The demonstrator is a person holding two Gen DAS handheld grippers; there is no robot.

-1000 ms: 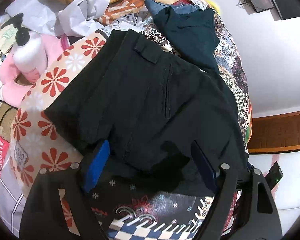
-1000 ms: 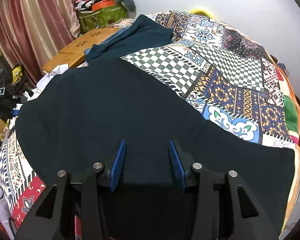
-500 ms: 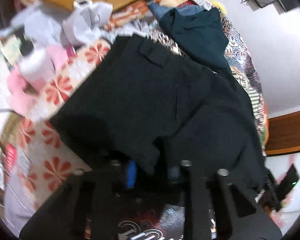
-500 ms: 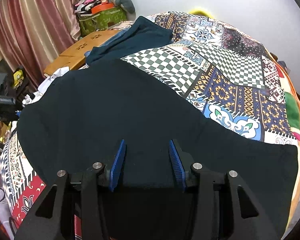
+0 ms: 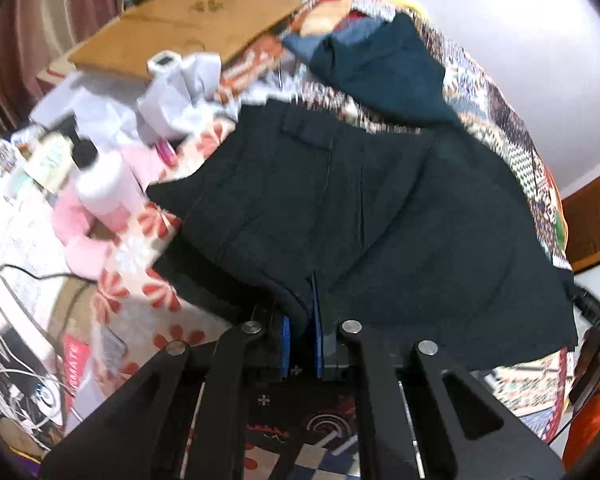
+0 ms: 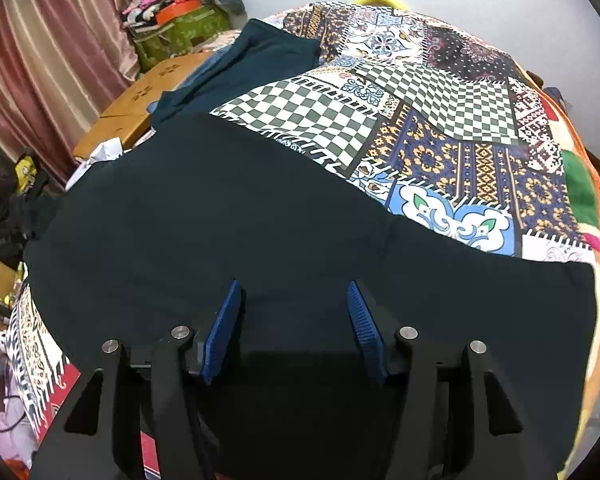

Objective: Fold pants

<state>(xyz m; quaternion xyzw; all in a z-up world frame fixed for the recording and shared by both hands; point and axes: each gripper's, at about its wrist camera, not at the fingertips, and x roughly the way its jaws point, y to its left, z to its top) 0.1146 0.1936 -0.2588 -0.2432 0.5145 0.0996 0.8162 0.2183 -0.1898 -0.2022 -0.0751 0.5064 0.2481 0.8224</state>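
Bed (image 6: 440, 92), patchwork quilt: serves as the folding surface, so the dark pants (image 6: 228, 216) lie spread across its near half, mostly flat. In the left wrist view the pants (image 5: 380, 216) show a back pocket flap and seams, waist end toward the clutter at the bedside, the legs running off to the right. Likely laid out this way to give a clean long edge for the first fold.

Second dark teal garment (image 5: 384, 76) sits farther up the bed, apart from the fold area; not part of this step, by my reading.

Bedside clutter: brown board (image 5: 188, 24), crumpled white paper (image 5: 180, 92), white pump bottle (image 5: 100, 184). All near the waist end but not on the pants.

Left gripper (image 5: 300, 336): fingers narrow, pinching a raised hem or edge of the pants between the blue pads. Cloth bunches up into the pinch and lifts off the quilt there. Gripper is low, pointing forward across the garment. View is motion-blurred.

Right gripper (image 6: 292, 332): fingers wide apart, nothing between them. It hovers low over the leg portion, aimed along the cloth toward the far side of the bed. Contact with the fabric cannot be told.

Judgement: first fold is starting; left has its corner, right has yet to take a matching edge.
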